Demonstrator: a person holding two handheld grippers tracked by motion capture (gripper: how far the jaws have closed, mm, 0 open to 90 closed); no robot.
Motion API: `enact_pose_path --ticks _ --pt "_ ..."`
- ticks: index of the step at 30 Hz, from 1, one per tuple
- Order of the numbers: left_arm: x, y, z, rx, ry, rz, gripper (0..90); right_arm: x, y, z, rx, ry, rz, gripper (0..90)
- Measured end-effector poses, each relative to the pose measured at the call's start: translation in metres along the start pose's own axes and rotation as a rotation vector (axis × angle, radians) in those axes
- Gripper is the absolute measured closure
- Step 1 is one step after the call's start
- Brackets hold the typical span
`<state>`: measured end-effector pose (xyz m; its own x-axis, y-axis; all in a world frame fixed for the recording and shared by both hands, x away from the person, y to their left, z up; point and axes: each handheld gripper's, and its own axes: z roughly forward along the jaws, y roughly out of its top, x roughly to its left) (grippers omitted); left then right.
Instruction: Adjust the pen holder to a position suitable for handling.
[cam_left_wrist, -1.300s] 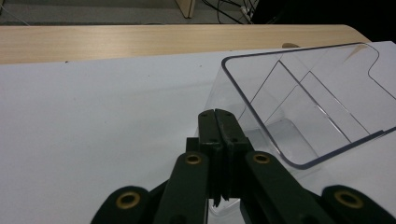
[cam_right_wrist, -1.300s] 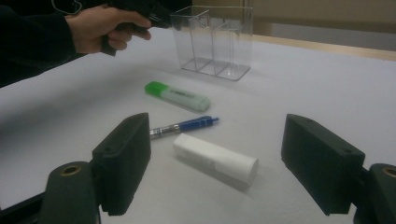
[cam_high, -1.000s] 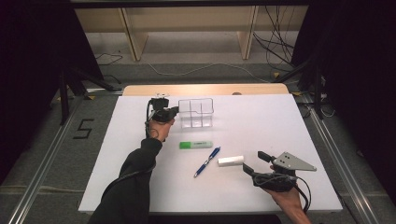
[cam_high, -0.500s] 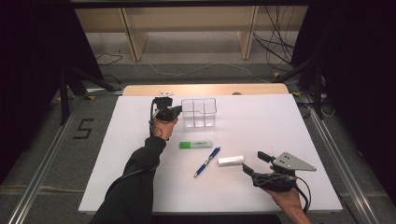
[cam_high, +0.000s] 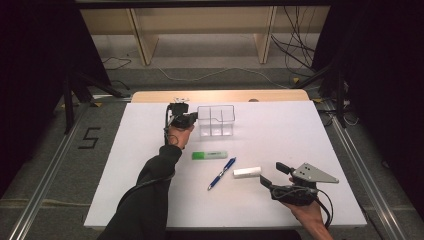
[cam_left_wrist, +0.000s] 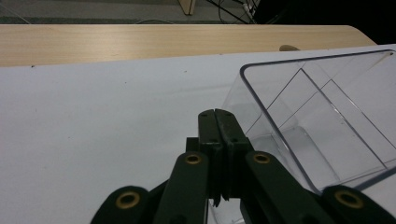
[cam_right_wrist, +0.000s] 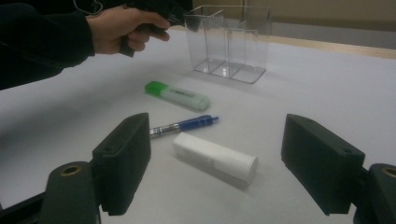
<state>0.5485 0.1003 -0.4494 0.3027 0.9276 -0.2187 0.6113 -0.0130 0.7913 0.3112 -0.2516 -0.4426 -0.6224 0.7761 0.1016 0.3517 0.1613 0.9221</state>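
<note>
A clear plastic organizer (cam_high: 216, 120) with several compartments stands at the back of the white table. My left gripper (cam_high: 195, 117) is shut with nothing between its jaws, its tips right at the organizer's left wall (cam_left_wrist: 327, 140); the closed tips (cam_left_wrist: 217, 114) overlap that wall. A green highlighter (cam_high: 210, 155), a blue pen (cam_high: 221, 173) and a white capped stick (cam_high: 247, 171) lie mid-table. My right gripper (cam_high: 270, 173) is open, low near the front right. The white stick (cam_right_wrist: 215, 156) lies just ahead of its jaws, apart from both pads.
The white board (cam_high: 310, 130) covers the table, with a wooden strip (cam_high: 220, 96) along its far edge. Bare surface lies right of the organizer and at the front left. Cables and wooden legs are on the floor behind.
My left gripper has edged to the right, closer to the organizer's left wall. The right gripper and the three items on the table have stayed put.
</note>
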Motion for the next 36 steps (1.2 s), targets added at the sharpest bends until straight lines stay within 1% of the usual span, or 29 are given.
enact_pose_path --ticks 3,4,6,7,8,10,11,12,14,16,17,18,19,23,24,26,27,31,32,35,36 --pt "0.005 -0.002 -0.006 0.02 0.012 0.005 83.0 0.0 0.0 -0.001 -0.002 -0.005 0.002 25.0" --pt "0.008 -0.002 -0.009 0.019 0.01 -0.006 80.3 0.0 0.0 -0.002 -0.004 -0.006 0.002 25.0" --pt "0.014 -0.003 -0.016 0.02 0.001 -0.019 72.8 -0.001 -0.001 -0.002 -0.001 -0.01 0.011 25.0" --pt "0.017 -0.003 -0.02 0.029 -0.007 -0.023 71.2 -0.001 -0.001 -0.002 -0.002 -0.011 0.011 25.0" --pt "0.02 -0.004 -0.024 0.041 -0.012 -0.018 70.0 -0.001 -0.001 -0.002 -0.002 -0.013 0.01 25.0" --pt "0.023 -0.005 -0.03 0.059 -0.035 -0.026 65.5 0.0 -0.001 -0.002 -0.002 -0.012 0.007 25.0" --pt "0.024 -0.006 -0.034 0.068 -0.044 -0.017 62.8 0.0 -0.001 -0.002 -0.001 -0.013 0.003 25.0" --pt "0.023 -0.006 -0.037 0.07 -0.05 -0.019 59.8 0.001 -0.001 -0.001 0.001 -0.014 0.003 25.0" --pt "0.022 -0.006 -0.044 0.084 -0.058 -0.001 54.6 0.001 0.0 -0.001 0.003 -0.013 0.001 25.0" --pt "0.019 -0.006 -0.051 0.088 -0.068 0.007 50.0 0.001 0.0 0.0 0.0 -0.012 -0.002 25.0" --pt "0.018 -0.006 -0.054 0.095 -0.072 0.021 48.1 0.002 0.0 -0.001 0.001 -0.012 -0.001 25.0" --pt "0.018 -0.006 -0.054 0.095 -0.072 0.021 46.3 0.002 0.0 -0.001 0.001 -0.012 -0.001 25.0" --pt "0.015 -0.007 -0.06 0.104 -0.078 0.028 44.5 0.002 0.0 -0.001 0.003 -0.013 0.001 25.0" --pt "0.013 -0.008 -0.072 0.103 -0.089 0.04 39.4 0.001 0.0 -0.001 0.001 -0.014 -0.003 25.0" --pt "0.012 -0.008 -0.075 0.112 -0.096 0.051 37.9 0.001 0.0 -0.001 0.0 -0.013 -0.002 25.0" --pt "0.01 -0.01 -0.08 0.112 -0.108 0.059 35.2 0.002 0.0 -0.002 -0.002 -0.012 -0.004 25.0" --pt "0.008 -0.011 -0.082 0.116 -0.112 0.071 33.8 0.002 0.0 -0.002 -0.003 -0.012 -0.004 25.0" --pt "-0.001 -0.016 -0.088 0.127 -0.14 0.095 29.2 0.003 0.0 -0.001 0.001 -0.015 -0.002 25.0" --pt "-0.003 -0.017 -0.09 0.138 -0.146 0.112 28.1 0.003 0.0 -0.001 0.0 -0.015 -0.002 25.0" --pt "-0.011 -0.02 -0.094 0.147 -0.17 0.129 25.6 0.003 0.001 -0.002 -0.002 -0.015 -0.006 25.0" --pt "-0.011 -0.02 -0.094 0.147 -0.17 0.129 24.7 0.003 0.001 -0.002 -0.002 -0.015 -0.005 25.0"
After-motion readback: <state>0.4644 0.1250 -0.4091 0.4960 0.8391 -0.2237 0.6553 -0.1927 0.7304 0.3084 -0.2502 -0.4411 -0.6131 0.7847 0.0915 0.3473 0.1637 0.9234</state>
